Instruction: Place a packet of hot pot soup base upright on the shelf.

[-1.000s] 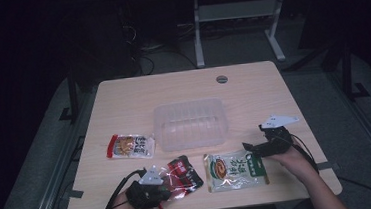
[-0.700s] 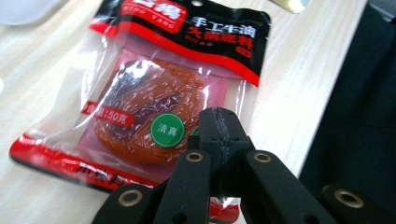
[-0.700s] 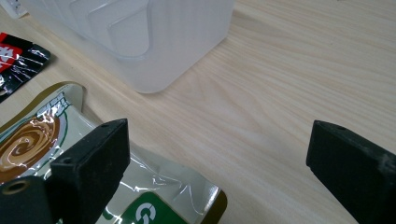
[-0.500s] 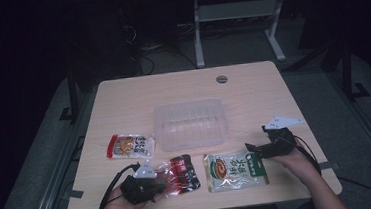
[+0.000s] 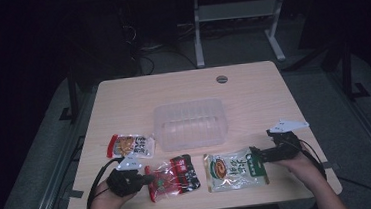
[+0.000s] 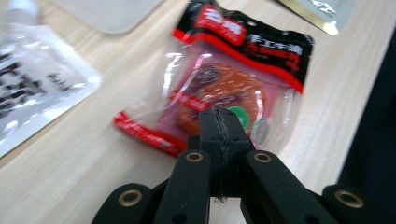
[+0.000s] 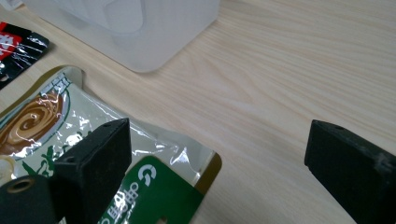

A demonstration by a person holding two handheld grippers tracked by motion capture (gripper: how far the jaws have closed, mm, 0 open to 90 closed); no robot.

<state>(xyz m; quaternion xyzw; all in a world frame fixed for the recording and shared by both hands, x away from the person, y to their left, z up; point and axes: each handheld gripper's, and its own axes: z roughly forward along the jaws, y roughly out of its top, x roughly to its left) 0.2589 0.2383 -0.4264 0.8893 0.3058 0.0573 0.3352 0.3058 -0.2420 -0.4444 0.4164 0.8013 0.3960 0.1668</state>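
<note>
Jaws of left gripper (image 6: 218, 122) closed tight, empty, tips over red snack packet (image 6: 224, 79) flat on counter (image 5: 252, 86). Right gripper (image 7: 215, 158) wide open beside green packet (image 7: 93, 144). Advice: open left, pinch packet edge.

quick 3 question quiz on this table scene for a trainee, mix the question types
1. True or false: the left gripper has its jaws shut.
2. Which packet does the right gripper hover at? A the red and black packet B the green and white packet C the orange snack packet
3. Fill in: the clear plastic ___ stands on the table behind the packets.

Key:
1. True
2. B, with open jaws
3. Container
</note>
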